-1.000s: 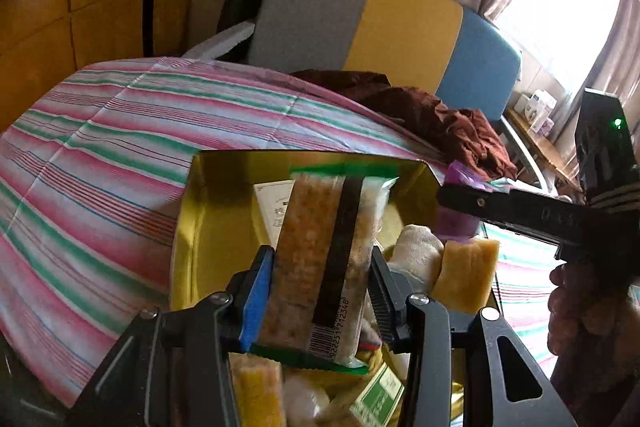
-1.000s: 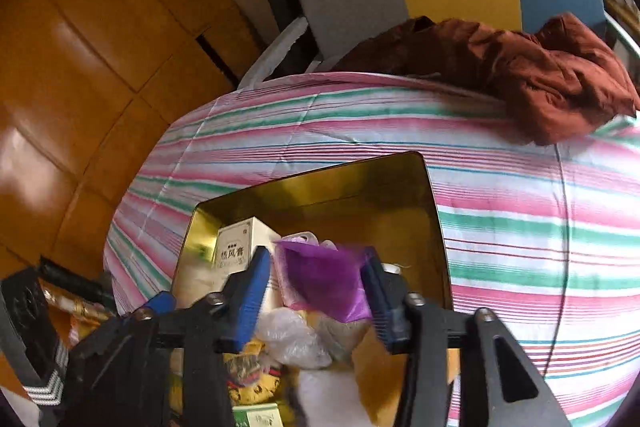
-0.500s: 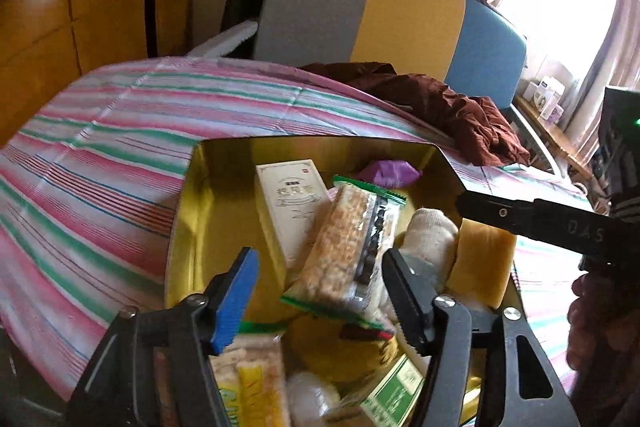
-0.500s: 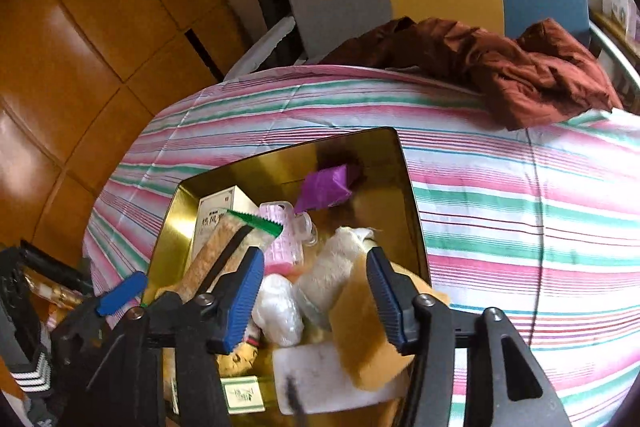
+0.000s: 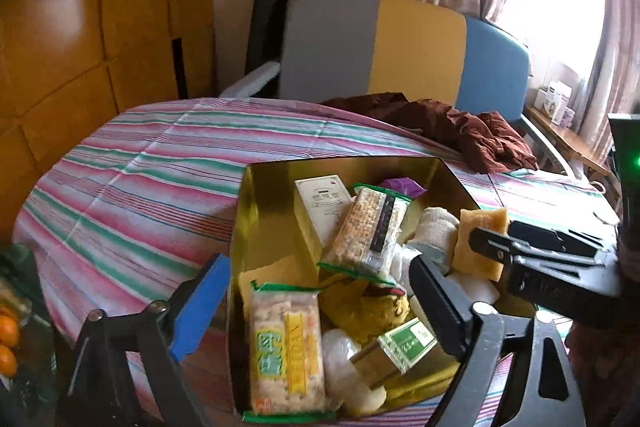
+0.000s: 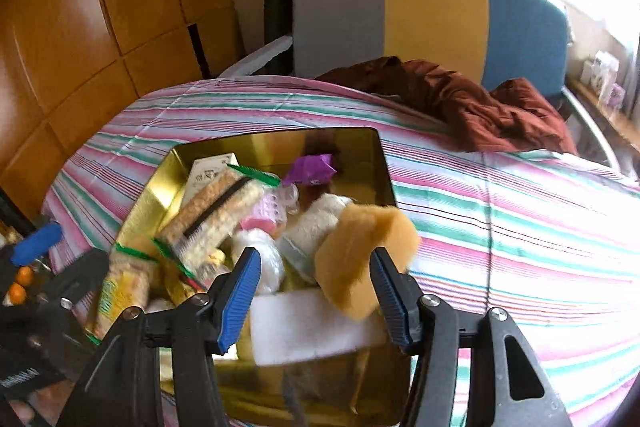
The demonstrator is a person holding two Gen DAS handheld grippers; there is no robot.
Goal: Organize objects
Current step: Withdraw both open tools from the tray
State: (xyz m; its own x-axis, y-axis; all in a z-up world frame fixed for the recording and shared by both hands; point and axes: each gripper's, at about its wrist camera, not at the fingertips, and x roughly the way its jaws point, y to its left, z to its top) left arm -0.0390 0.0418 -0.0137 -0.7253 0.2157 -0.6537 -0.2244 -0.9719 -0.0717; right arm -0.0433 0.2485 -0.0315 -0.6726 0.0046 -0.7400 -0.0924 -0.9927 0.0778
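Your left gripper (image 5: 320, 291) hung over the near end of the gold tin (image 5: 244, 211) with its fingers spread wide and nothing between them. Your right gripper (image 6: 316, 287) was also parted wide, and the yellow sponge (image 6: 360, 251) stood between its blue pads (image 6: 240, 291), leaning toward the right-hand one; whether that pad touched it I could not tell.

The tin sat on the striped tablecloth (image 5: 132, 187) and was packed full. A green-edged grain bar (image 5: 368, 231) lay tilted across the pile, resting against a white carton (image 5: 320, 203) that stood against the far-left side. A purple wrapper (image 6: 312, 169) lay alone near the far wall. Closest to you on the left was a second snack pack with yellow and green print (image 5: 284, 347), and just beside it a small green-and-white box (image 5: 408, 343). A rolled white cloth (image 5: 436, 231) lay next to the sponge (the pink thing under the bar was too blurred to name).

A flat white block (image 6: 308, 327) lay just beside the sponge, between your right fingers. A dark red garment (image 6: 480, 107) was heaped at the table's far edge, well apart from the tin, in front of a grey, yellow and blue chair back (image 6: 432, 19).
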